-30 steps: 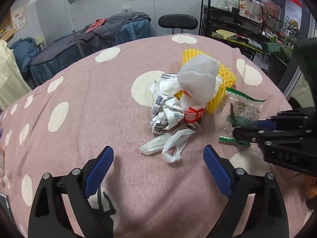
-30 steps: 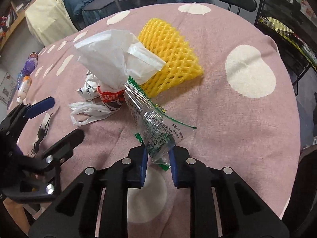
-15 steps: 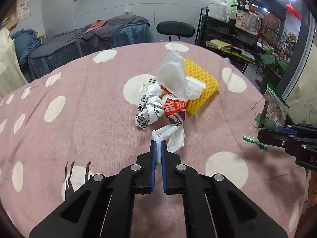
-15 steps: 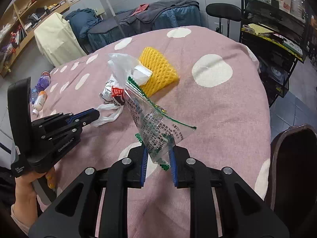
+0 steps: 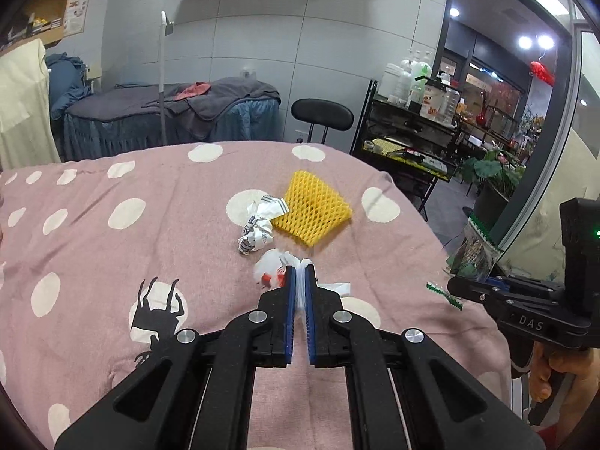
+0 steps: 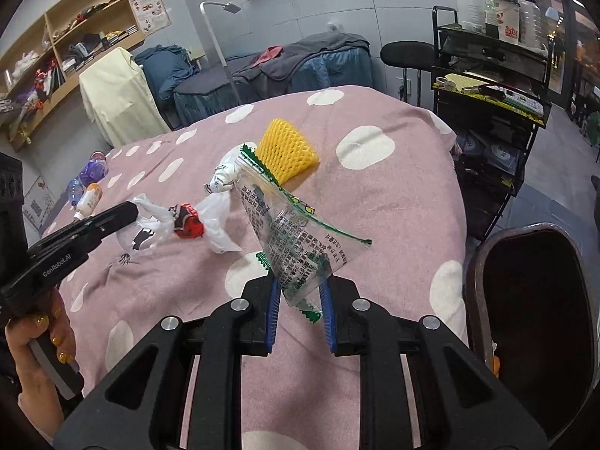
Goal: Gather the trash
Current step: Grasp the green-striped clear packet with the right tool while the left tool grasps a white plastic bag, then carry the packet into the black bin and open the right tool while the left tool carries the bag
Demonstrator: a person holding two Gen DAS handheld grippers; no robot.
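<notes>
My left gripper (image 5: pixel 299 275) is shut on a white plastic bag with red print (image 5: pixel 270 270), lifted off the pink dotted table (image 5: pixel 112 262); the bag also hangs from it in the right wrist view (image 6: pixel 187 221). My right gripper (image 6: pixel 299 292) is shut on a clear snack wrapper with green edges (image 6: pixel 292 240), held above the table. The wrapper also shows in the left wrist view (image 5: pixel 472 251). A yellow foam net (image 5: pixel 313 212) and a crumpled white printed wrapper (image 5: pixel 258 225) lie on the table.
A dark brown bin (image 6: pixel 536 322) stands at the table's right edge, below my right gripper's side. Small bottles (image 6: pixel 88 187) lie at the table's far left. A black shelf rack (image 6: pixel 491 75) and a chair (image 5: pixel 322 116) stand behind.
My left gripper closed on the white bag and lifted it away from the pile. Both grippers rose and pulled back; the right one carried the wrapper towards the bin.
</notes>
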